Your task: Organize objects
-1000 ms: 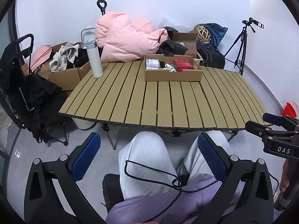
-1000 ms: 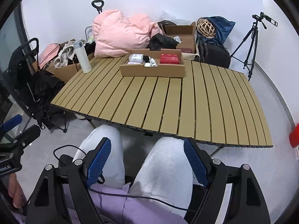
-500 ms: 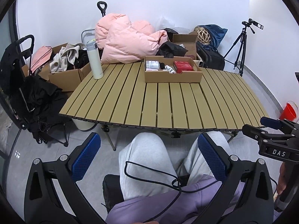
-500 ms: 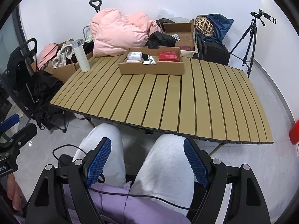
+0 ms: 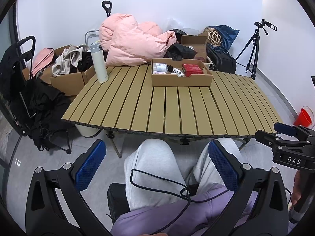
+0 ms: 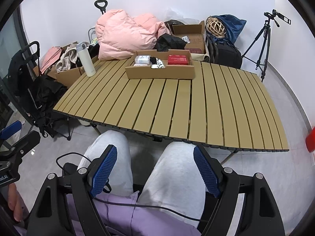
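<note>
A: What is seen from the left wrist view?

B: The left gripper is held with its jaws spread wide, nothing between its 2 blue pads. Directly beneath it, the person's knees in light grey trousers are seen, and a black cable is draped across the lap. Ahead of the fingers, a slatted table is spread. At its far side, straight ahead, a cardboard tray is set, and in it a red box, a clear packet and small tubes are laid. Ahead and to the left, a white bottle is stood upright near the table's far left corner. Off to the right, the other tool is visible.

A: And from the right wrist view?

B: The right gripper is likewise released, jaws wide, with only the knees seen between the pads. The same tray is placed ahead and slightly left, well apart from the fingers, with the red box at its right end. The bottle is seen further left. Behind the table, a pink quilt is heaped, and a tripod is stood far right.
</note>
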`<action>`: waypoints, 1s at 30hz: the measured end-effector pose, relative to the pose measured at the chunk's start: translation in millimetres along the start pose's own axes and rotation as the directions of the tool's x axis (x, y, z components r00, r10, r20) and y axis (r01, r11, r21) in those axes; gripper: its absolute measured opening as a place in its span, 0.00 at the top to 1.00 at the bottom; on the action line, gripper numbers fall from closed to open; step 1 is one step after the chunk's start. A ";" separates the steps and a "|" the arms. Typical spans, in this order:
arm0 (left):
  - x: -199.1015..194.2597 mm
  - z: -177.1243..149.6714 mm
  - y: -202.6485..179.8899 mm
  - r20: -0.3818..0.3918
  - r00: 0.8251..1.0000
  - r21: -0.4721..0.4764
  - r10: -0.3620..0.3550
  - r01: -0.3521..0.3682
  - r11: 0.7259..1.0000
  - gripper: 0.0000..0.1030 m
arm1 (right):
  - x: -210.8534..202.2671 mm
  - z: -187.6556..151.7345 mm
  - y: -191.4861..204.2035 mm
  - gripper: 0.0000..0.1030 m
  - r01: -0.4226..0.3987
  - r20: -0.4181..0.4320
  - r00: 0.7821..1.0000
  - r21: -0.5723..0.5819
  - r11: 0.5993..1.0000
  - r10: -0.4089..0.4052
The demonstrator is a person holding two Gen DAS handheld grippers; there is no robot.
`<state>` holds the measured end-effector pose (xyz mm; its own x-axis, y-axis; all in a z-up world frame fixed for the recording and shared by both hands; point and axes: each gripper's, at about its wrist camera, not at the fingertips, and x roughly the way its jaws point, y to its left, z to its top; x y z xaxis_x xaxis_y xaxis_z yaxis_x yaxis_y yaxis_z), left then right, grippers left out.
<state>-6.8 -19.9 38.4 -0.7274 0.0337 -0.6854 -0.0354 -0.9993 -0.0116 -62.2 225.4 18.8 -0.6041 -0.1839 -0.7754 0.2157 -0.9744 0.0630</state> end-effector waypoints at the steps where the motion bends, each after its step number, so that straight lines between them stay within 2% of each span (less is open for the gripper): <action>1: -0.2 0.0 0.2 0.000 1.000 0.001 0.000 0.000 1.000 0.00 | -0.3 -0.2 -0.6 0.19 0.005 0.002 1.000 0.001 1.000 -0.005; 30: 1.0 2.4 2.9 -0.008 1.000 0.010 -0.005 0.005 1.000 0.00 | 0.7 2.3 -4.5 0.19 -0.002 0.002 1.000 0.017 1.000 0.002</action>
<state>-9.3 -22.8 39.4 -0.7220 0.0388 -0.6908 -0.0459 -0.9989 -0.0082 -65.4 229.3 19.4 -0.6056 -0.1861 -0.7737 0.2040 -0.9761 0.0751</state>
